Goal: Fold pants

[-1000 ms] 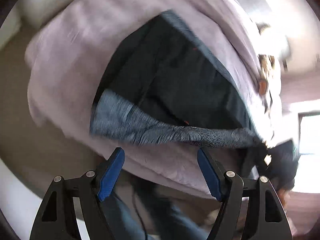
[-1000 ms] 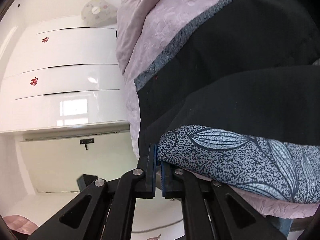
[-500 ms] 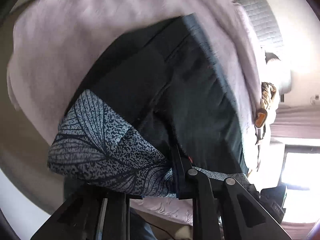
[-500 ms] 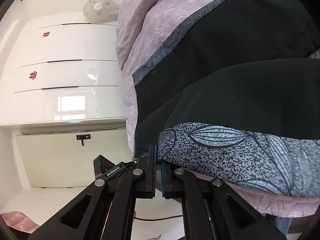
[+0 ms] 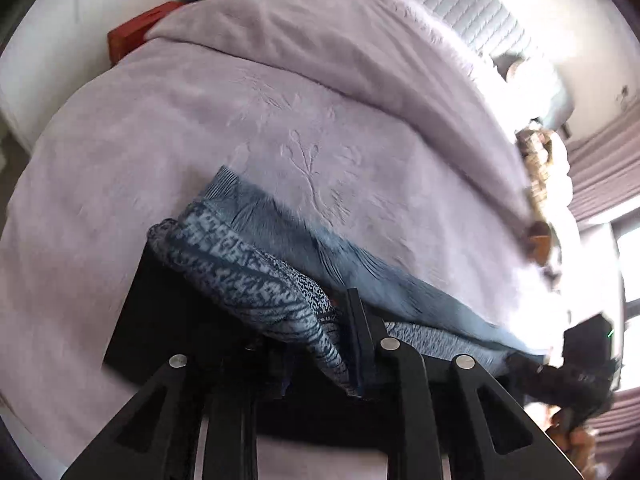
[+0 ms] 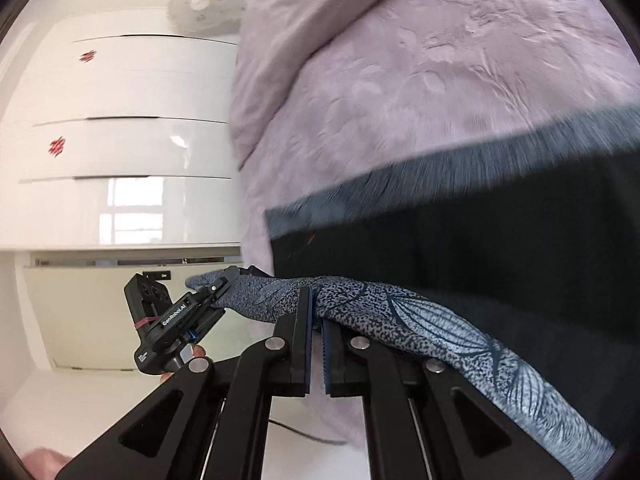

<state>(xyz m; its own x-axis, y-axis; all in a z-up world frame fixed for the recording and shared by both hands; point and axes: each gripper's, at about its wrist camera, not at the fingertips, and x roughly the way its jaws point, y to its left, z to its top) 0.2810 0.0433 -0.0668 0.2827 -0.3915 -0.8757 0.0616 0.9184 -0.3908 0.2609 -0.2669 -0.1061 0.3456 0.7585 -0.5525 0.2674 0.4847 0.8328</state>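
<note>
Your left tongs (image 5: 320,344) clamp the pants' (image 6: 500,264) leaf-print hem (image 5: 256,280) | your right tongs (image 6: 317,344) pinch that hem further along | pants lie doubled on the lilac bedspread (image 5: 280,120), white wardrobe (image 6: 120,140) beside.

Black pants (image 6: 460,248) with a blue-grey leaf-print cuff (image 6: 420,320) — on a pale lilac bedspread (image 5: 200,128) embossed with leafy sprigs; glossy white wardrobe (image 6: 120,140) with small red motifs.
</note>
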